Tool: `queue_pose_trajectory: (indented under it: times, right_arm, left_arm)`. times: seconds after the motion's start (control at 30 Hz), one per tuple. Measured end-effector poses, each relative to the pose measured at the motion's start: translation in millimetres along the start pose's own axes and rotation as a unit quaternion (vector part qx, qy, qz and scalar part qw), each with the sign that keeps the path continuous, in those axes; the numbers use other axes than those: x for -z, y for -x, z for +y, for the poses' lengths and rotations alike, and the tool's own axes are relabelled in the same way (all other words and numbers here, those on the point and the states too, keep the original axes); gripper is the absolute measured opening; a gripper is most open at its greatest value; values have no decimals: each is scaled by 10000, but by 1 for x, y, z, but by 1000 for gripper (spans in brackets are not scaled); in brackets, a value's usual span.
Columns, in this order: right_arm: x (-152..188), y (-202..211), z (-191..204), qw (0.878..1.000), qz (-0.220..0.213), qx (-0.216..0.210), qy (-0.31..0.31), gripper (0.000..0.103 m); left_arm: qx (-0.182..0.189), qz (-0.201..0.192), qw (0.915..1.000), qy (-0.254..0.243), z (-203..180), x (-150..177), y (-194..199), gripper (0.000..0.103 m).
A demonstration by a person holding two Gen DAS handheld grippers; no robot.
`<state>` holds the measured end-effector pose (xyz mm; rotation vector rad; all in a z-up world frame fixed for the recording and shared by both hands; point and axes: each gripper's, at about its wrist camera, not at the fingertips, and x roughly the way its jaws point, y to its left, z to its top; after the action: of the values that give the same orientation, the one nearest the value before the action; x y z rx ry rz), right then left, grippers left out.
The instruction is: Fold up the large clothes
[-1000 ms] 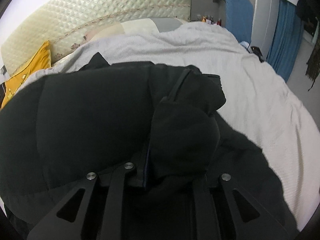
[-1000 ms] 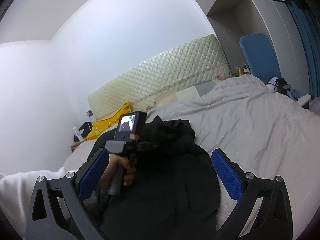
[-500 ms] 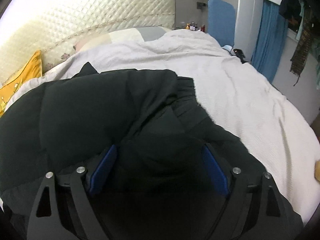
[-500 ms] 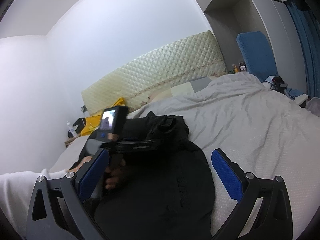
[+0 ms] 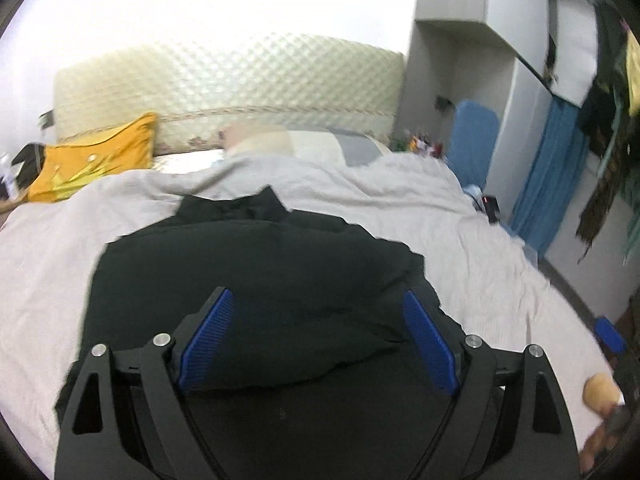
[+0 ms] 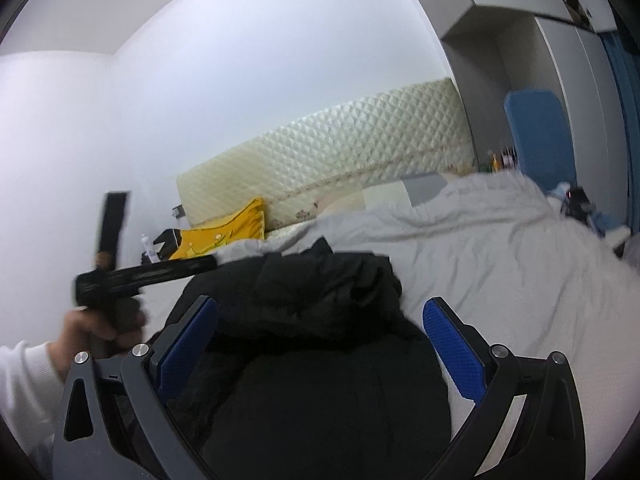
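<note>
The bed (image 5: 460, 216), covered in a pale grey-white quilt, is filling most of both views, with a quilted cream headboard (image 5: 240, 92) at its far end and a yellow pillow (image 5: 92, 164) lying at the far left. The black coat (image 5: 256, 272) is lying bunched on the near left part of the bed, its collar pointing toward the headboard, so its long axis is running near to far. In the right wrist view a thick roll of the garment is piling up across the coat's far half.

The left tool (image 5: 316, 336) is hanging just above the coat's near half, its blue pads spread wide and gripping nothing. The right tool (image 6: 320, 344) is likewise standing wide apart and empty over the coat's near end, with bare quilt showing beyond its right pad.

Both tools are lying at the near hem side, so the coat is stretching away ahead of them; the left one seems nearer the loose fold.
</note>
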<state>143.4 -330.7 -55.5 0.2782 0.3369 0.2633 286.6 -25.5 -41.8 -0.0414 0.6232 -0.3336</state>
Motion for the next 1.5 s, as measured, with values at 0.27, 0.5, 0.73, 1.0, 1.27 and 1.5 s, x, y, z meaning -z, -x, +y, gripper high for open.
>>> queue_pose_trajectory:
  times: [0.27, 0.5, 0.73, 1.0, 1.27, 1.5]
  right_arm:
    - [-48, -53, 41, 9984, 137, -183, 520, 103]
    - [-68, -138, 83, 9914, 530, -239, 1168, 103]
    - [-30, -211, 68, 9901, 855, -197, 1097, 103]
    - [34, -282, 20, 9895, 1298, 55, 640, 80]
    - [34, -328, 26, 9886, 1228, -43, 871, 87]
    - [49, -353, 16, 9868, 1370, -67, 865, 88]
  left_arm:
    - [-516, -400, 9977, 156, 66, -7, 43, 87]
    - [-832, -390, 9941, 577, 118, -11, 34, 87]
    - [-905, -117, 9945, 516, 134, 3, -30, 87]
    - [-974, 213, 9940, 456, 148, 30, -107, 87]
    - [-1112, 205, 9925, 473, 171, 32, -136, 88]
    - [-1178, 254, 9920, 385, 168, 38, -151, 88]
